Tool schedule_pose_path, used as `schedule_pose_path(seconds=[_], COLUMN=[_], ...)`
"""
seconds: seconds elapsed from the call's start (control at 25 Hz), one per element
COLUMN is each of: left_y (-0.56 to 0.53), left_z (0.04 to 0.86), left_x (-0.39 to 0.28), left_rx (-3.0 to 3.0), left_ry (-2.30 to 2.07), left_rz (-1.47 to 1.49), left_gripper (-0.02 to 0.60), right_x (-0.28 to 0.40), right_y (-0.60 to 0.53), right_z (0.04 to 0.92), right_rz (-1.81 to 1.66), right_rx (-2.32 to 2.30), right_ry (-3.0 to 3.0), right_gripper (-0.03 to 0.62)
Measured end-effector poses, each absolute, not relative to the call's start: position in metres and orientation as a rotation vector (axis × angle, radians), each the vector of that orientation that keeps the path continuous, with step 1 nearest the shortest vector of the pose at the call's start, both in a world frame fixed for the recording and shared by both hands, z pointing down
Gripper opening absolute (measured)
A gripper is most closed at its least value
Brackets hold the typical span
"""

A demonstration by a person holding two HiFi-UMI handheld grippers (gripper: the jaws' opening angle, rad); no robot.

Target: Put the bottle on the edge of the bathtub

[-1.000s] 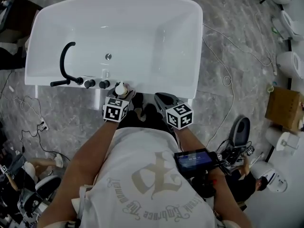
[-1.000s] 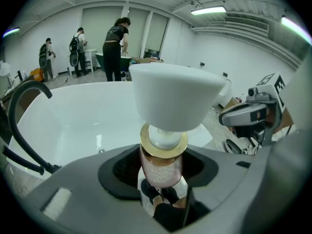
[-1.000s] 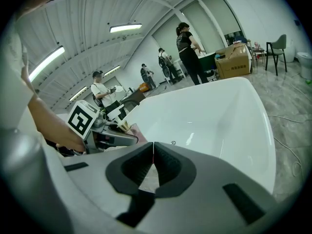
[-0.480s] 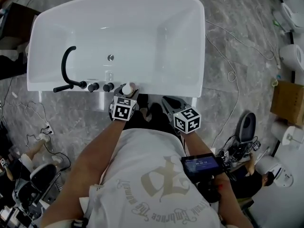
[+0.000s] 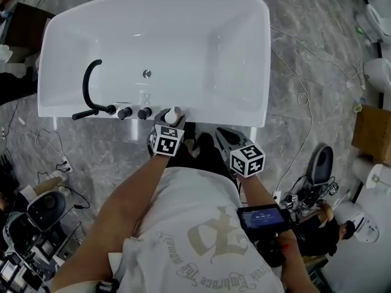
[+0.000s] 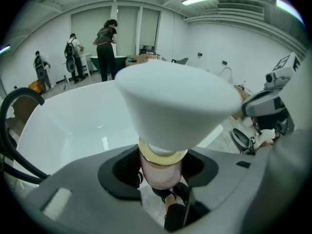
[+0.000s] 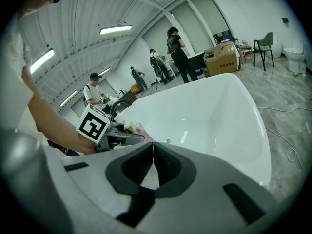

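Note:
The bottle (image 5: 173,113) has a wide white cap, a gold collar and a pale pink body (image 6: 160,172). It stands upright at the near rim of the white bathtub (image 5: 214,116), just right of the black knobs (image 5: 144,112). My left gripper (image 5: 171,118) is shut on the bottle's body below the collar (image 6: 161,156). My right gripper (image 5: 219,132) hangs a little to the right, just outside the tub's near rim, its jaws shut with nothing between them (image 7: 153,150). The cap hides where the bottle's base stands.
A black curved faucet (image 5: 91,84) rises at the tub's near left. Cables (image 5: 299,96) trail over the grey marble floor. A cardboard box (image 5: 374,133) and toilets (image 5: 379,72) stand at the right. Several people stand far behind the tub (image 6: 105,43).
Both grippers keep their place by the tub's near rim, the left still holding the bottle. Only the head camera has shifted a little.

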State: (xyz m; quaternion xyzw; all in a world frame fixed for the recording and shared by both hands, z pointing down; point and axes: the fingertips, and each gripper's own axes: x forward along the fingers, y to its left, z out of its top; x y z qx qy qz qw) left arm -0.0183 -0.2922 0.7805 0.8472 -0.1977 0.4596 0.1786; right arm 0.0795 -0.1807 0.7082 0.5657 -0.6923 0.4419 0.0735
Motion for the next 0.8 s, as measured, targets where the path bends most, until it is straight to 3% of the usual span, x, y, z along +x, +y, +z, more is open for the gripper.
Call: schedule_pose_path(seconds=[0.8], left_y=[-0.279], left_z=[0.786], left_x=[-0.023], left_rx=[2.41], left_ry=[-0.508], left_rz=[1.292], left_gripper=[0.23], right_x=[0.072], right_y=[-0.184], right_z=[0.709], right_rz=[1.315], right_rx=[1.63], right_ry=[-2.099], right_gripper=[0.006])
